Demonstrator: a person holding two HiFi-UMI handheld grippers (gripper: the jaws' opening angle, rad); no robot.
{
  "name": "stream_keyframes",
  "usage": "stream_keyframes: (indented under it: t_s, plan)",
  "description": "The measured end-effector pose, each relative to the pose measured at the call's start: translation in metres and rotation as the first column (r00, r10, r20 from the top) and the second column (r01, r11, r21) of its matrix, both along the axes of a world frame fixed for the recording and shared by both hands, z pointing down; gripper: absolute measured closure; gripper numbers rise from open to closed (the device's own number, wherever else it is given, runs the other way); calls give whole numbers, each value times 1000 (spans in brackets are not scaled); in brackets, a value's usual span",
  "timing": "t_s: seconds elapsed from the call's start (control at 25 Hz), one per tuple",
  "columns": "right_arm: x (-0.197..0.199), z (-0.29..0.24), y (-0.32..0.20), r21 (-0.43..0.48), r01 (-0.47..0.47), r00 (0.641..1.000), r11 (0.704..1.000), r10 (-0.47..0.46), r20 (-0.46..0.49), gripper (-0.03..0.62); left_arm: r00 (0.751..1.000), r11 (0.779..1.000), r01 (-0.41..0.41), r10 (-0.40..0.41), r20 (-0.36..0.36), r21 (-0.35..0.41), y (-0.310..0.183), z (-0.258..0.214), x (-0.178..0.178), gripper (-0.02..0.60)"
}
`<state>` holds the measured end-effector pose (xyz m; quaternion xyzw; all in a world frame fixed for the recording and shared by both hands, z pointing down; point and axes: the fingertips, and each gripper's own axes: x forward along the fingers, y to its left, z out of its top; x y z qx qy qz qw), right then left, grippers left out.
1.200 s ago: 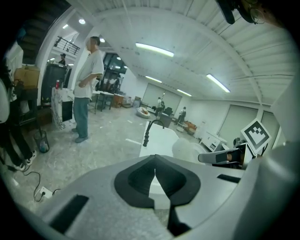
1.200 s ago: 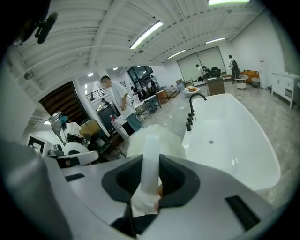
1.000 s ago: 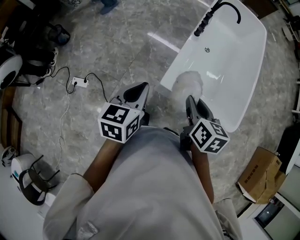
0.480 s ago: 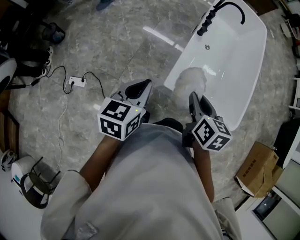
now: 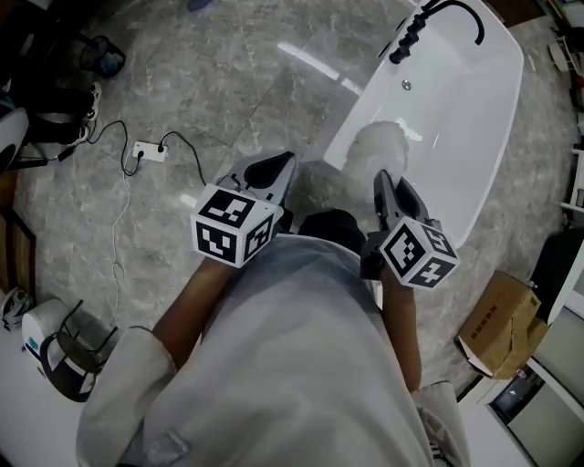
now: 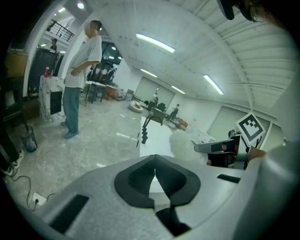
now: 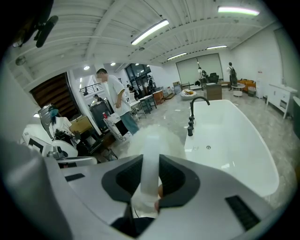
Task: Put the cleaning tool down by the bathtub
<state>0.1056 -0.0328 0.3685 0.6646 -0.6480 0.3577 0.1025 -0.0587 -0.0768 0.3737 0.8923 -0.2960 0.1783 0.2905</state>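
While the right gripper (image 5: 380,180) clamps the white handle of the cleaning tool (image 5: 378,146) between its jaws, the tool's fluffy white head sticks out at 12 o'clock from the jaw tips, held in the air over the near-left edge of the white bathtub (image 5: 474,109) in the head view. At 9 o'clock from it, the left gripper (image 5: 277,166) hangs over the grey marble floor (image 5: 228,82), its jaws pressed together on nothing. A black faucet (image 5: 436,20) curves over the tub's far end. A white power strip (image 5: 149,151) lies at 10 o'clock from the left gripper, and a cardboard box (image 5: 500,324) sits at 4 o'clock from the right one.
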Motion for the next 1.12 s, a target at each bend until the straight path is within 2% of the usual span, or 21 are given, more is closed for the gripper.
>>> stream_keyframes:
  t_s: [0.36, 1.12]
  plan:
    - [18, 8, -5, -5, 21, 1000, 1000, -21, 3, 510, 1000, 1000, 14, -14, 25, 5, -2, 2, 11, 577]
    - [44, 47, -22, -76, 71, 997, 995, -71, 10, 510, 999, 999, 28, -27, 41, -17, -1, 8, 33, 577]
